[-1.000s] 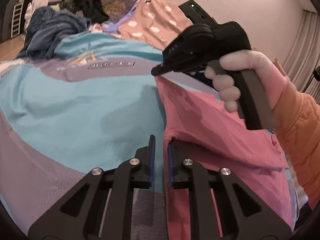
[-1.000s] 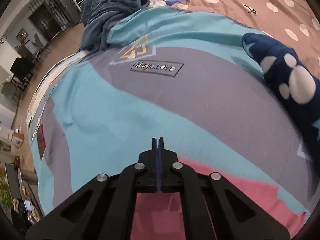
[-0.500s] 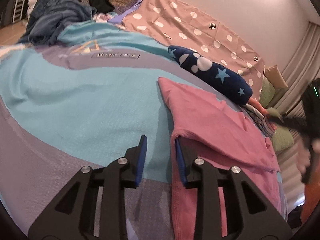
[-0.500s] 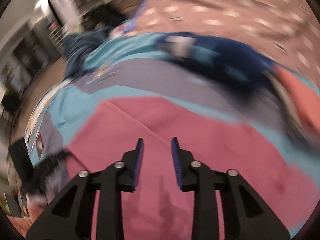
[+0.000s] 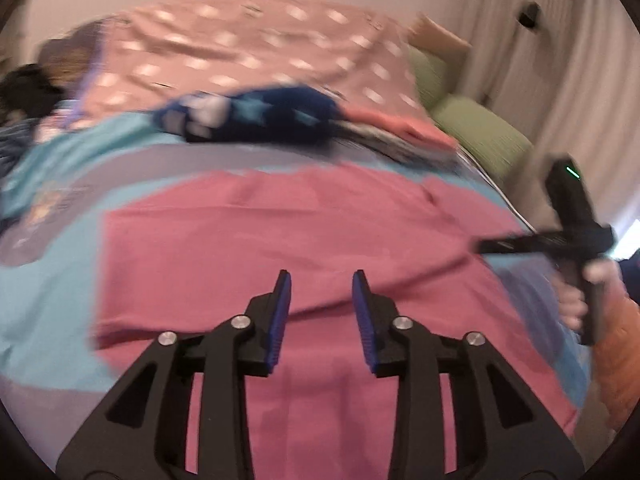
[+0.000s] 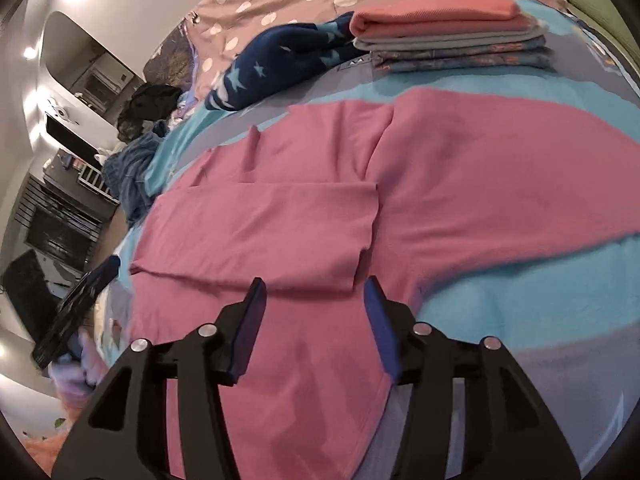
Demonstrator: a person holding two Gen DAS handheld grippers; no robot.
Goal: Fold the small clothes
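Lying flat on the turquoise and grey bedspread (image 6: 520, 280), the pink knit garment (image 6: 460, 184) spreads out directly ahead of both pairs of fingers, with one sleeve-like flap (image 6: 272, 232) already turned in across its body just beyond the right gripper (image 6: 314, 322). That gripper hovers with its blue-padded fingers parted and nothing between them; the left gripper (image 5: 320, 312) does likewise above the near hem, fingers spread and empty. Well beyond the fingertips, a neat stack of folded clothes (image 6: 452, 36), coral on top with grey and patterned layers beneath, sits beside a navy star-print pillow (image 6: 288, 64). I'd judge several pieces finished and this one barely begun: one flap in, the far side and the lengthwise folds still to come. A rumpled heap of blue fabric (image 6: 128, 168) far off to the left may be waiting too.
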